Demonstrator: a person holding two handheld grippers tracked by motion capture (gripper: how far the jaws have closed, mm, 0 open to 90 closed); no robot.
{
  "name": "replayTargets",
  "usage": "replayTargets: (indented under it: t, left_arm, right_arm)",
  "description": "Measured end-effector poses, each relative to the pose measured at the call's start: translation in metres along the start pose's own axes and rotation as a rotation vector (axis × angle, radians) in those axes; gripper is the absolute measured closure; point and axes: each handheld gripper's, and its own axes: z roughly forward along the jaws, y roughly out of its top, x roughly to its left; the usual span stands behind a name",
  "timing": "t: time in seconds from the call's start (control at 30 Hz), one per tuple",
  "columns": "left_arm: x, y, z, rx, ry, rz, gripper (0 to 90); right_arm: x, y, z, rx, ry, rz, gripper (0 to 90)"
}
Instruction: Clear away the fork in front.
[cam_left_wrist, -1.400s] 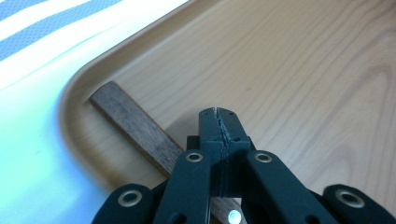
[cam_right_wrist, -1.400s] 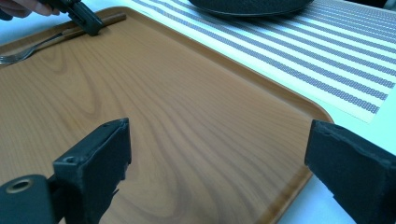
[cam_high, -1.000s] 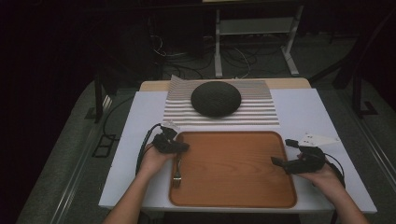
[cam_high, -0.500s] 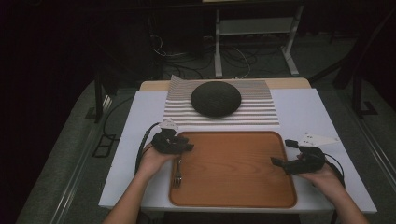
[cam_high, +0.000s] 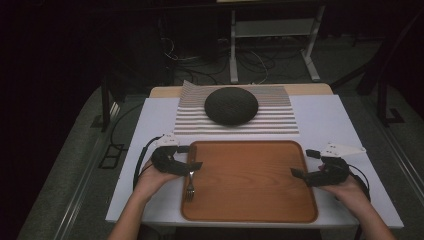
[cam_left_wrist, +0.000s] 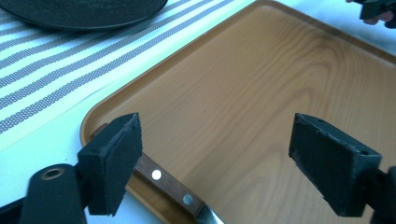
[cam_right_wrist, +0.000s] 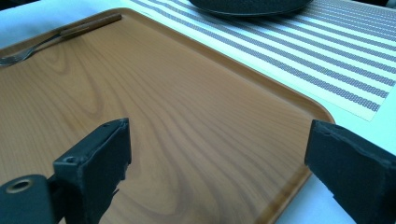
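Left gripper (cam_high: 192, 157) is sitting at the tray's left edge with its jaws spread wide, and they've just been opening. In the left gripper view there's nothing pinched between the pads (cam_left_wrist: 114, 161); the fork (cam_left_wrist: 170, 186) is lying on the tray (cam_high: 250, 215) right below them, its wooden handle with two rivets passing under the left pad.

So the fork is resting loose along the tray's left edge, toward the near left corner. Its long axis is running roughly parallel to that edge, handle pointing away from the person and tines (cam_high: 189, 192) toward the near edge. It's lying just below and slightly nearer than the left jaws, so that hand is way closer.

Right gripper (cam_high: 303, 163) is hovering at the tray's right edge, jaws also spread with nothing in them, well apart from the fork. From its own view the fork (cam_right_wrist: 60, 39) is showing far off across the wood.

Beyond the tray's far edge, a striped mat (cam_high: 280, 117) is lying with a dark dome-shaped thing (cam_high: 231, 105) on it.

My guess: any regrab is going to mean coming down across the handle, not along it.
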Motion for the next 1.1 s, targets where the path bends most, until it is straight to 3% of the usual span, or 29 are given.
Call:
replayTargets:
  t: [0.4, 0.67, 1.1]
  left_arm:
    - [-0.004, -0.014, -0.012, -0.013, 0.032, -0.002, 0.4]
    - [-0.006, -0.019, -0.014, -0.021, 0.032, 0.02, 0.0]
    - [-0.005, -0.019, -0.013, -0.022, 0.028, 0.017, 0.0]
  right_arm:
    - [0.0, 0.0, 0.0, 0.0, 0.006, -0.002, 7.1]
    - [0.0, 0.0, 0.0, -0.001, 0.005, -0.002, 7.1]
    - [0.0, -0.001, -0.001, -0.001, 0.004, 0.002, 7.1]
